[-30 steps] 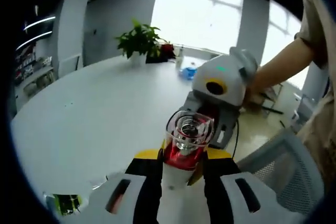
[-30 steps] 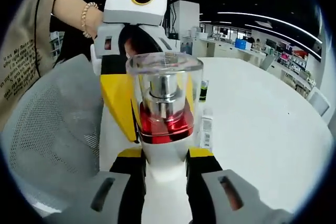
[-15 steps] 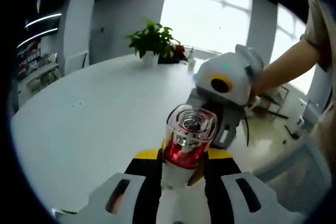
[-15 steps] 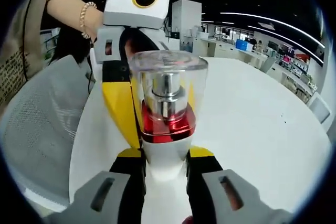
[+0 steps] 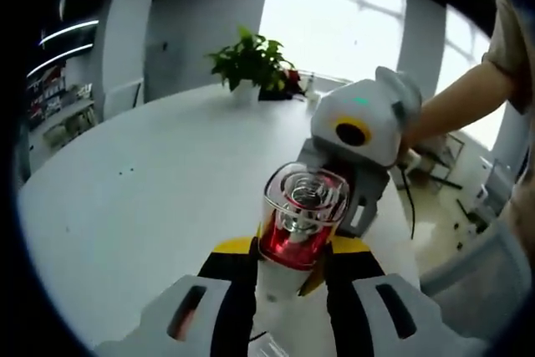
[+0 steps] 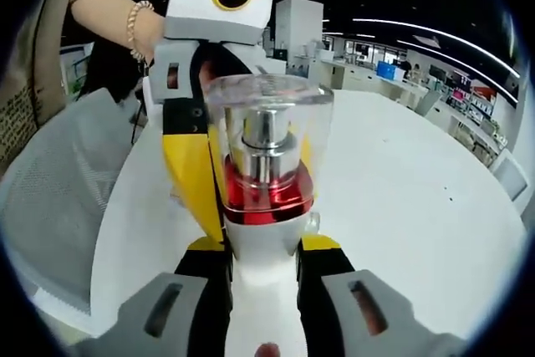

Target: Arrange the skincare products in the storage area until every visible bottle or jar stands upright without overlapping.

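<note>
Bottle [image 5: 294,236], white body, red collar, clear cap: I hold it above the table [image 5: 150,198], near its edge, clamped between both tools. Left gripper [image 5: 288,269] grasps the white body; right gripper [image 6: 263,261] grasps it likewise. Plant [image 5: 255,60] at the table's far edge.

The bottle [image 5: 294,240] had a white body, a red collar and a clear, squarish cap over a silver pump. It was off the desk [image 5: 150,198], its white body clamped from opposite sides between the fingers [image 5: 236,290] of the left gripper and those of the right gripper [image 6: 262,269]. In both views its capped end pointed away from the camera, above the white desk.
</note>
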{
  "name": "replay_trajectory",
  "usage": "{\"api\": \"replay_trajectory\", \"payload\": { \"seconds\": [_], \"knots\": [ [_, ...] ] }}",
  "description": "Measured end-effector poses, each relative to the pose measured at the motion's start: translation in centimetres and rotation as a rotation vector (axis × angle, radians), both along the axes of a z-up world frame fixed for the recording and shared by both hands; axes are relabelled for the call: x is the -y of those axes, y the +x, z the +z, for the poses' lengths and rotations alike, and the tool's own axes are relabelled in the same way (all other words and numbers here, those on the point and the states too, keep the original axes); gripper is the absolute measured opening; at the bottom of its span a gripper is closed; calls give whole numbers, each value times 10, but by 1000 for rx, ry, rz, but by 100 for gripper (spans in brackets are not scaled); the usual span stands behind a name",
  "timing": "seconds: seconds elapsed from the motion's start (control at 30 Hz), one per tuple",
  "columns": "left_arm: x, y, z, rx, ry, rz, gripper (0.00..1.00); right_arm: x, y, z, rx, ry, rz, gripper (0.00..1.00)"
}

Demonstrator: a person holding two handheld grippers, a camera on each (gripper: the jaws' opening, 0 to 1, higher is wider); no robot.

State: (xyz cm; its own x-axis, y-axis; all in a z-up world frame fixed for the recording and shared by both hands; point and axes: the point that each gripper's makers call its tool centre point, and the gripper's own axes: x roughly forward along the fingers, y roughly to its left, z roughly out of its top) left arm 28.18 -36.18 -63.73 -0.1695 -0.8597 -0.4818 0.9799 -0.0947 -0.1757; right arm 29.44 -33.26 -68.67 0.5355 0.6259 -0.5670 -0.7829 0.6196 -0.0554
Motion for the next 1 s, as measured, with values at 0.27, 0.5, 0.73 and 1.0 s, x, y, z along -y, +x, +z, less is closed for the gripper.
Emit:
{"api": "replay_trajectory", "payload": {
  "seconds": [0.27,0.5,0.73,1.0],
  "knots": [
    [-6,-1,0,0,13,20,31,-3,-5,-3,-30,-15,-54,38],
    [-22,-7,6,-4,21,56,42,-2,-14,-1,-40,-36,-112,51],
    [-39,-10,18,-33,-6,135,55,-5,-21,12,-19,-52,-186,61],
    [-69,-21,26,-55,-32,201,66,-3,-35,29,16,17,-354,72]
  ]
}}
